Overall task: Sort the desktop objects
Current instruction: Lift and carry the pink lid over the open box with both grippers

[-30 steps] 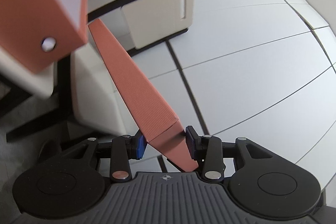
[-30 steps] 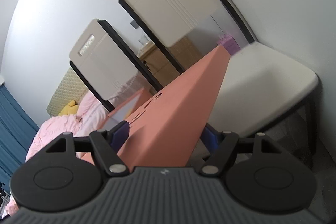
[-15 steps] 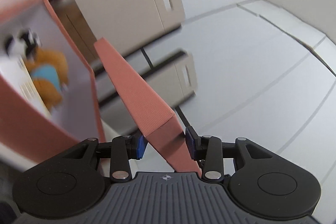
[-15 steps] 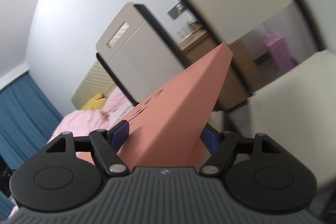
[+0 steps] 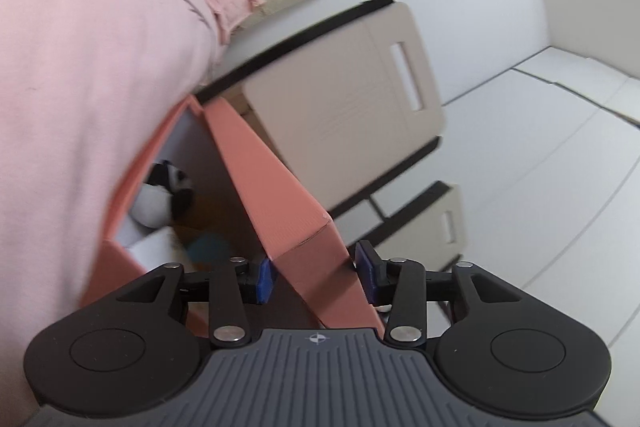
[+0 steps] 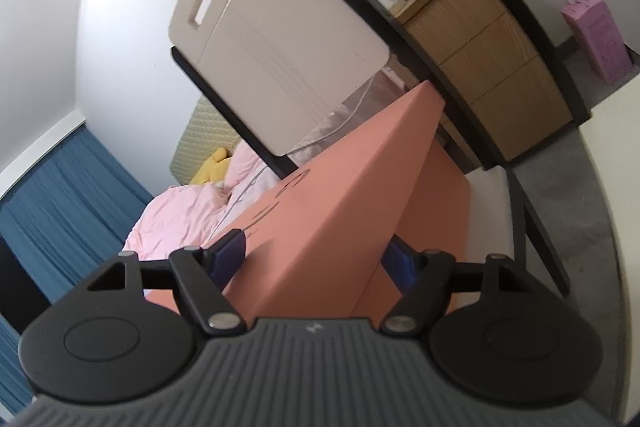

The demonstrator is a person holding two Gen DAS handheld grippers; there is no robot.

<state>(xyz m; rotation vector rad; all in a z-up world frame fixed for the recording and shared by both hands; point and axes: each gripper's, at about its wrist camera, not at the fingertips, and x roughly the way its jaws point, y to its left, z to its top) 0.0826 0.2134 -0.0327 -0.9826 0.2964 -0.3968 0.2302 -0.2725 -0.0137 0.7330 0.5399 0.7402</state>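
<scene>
Left gripper (image 5: 316,277) clenched on salmon box (image 5: 276,195) wall; right gripper (image 6: 316,261) likewise grasping salmon box (image 6: 344,195), plush toy (image 5: 164,199) inside

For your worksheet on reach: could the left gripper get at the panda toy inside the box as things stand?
Probably not: the left gripper is shut on the salmon box wall, so the panda toy stays out of reach until it lets go.

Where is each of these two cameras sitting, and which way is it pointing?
Left wrist: rides on the left gripper, looking forward along its fingers at the salmon box, a chair back and pink bedding.
Right wrist: rides on the right gripper, looking along its fingers past the box at a wooden dresser and blue curtain.
Shared: the box, chair backs and pink bedding; each shows only its own gripper.
</scene>
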